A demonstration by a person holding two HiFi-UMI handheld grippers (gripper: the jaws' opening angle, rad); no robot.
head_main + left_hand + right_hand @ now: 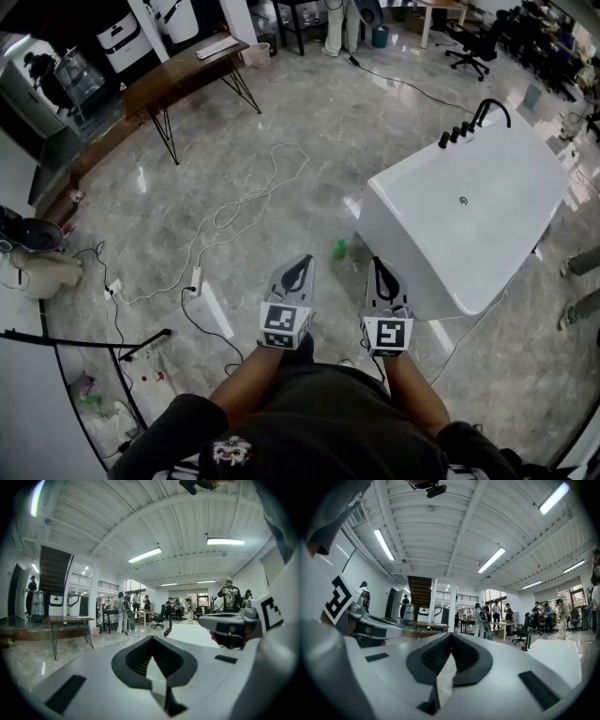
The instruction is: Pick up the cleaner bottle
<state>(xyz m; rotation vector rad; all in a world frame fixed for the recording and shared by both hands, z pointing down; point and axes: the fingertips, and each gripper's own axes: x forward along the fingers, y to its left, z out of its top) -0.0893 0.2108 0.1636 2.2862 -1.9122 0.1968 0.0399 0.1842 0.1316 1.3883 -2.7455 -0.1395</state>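
Note:
In the head view, a small green cleaner bottle (338, 248) stands on the grey marble floor beside the near corner of a white bathtub (469, 225). I hold both grippers side by side close to my body, well above the floor. The left gripper (302, 263) is shut, its tips meeting with nothing between them. The right gripper (378, 266) is shut too, and empty. The bottle lies ahead of them, between their two tips as seen from above. The left gripper view shows closed jaws (151, 640) and the right gripper view the same (449, 637); neither shows the bottle.
The bathtub carries a black faucet (473, 120) at its far end. White cables and a power strip (196, 278) trail over the floor to the left. A wooden table (183, 75) stands at the back left. People and office chairs (473, 47) are far off.

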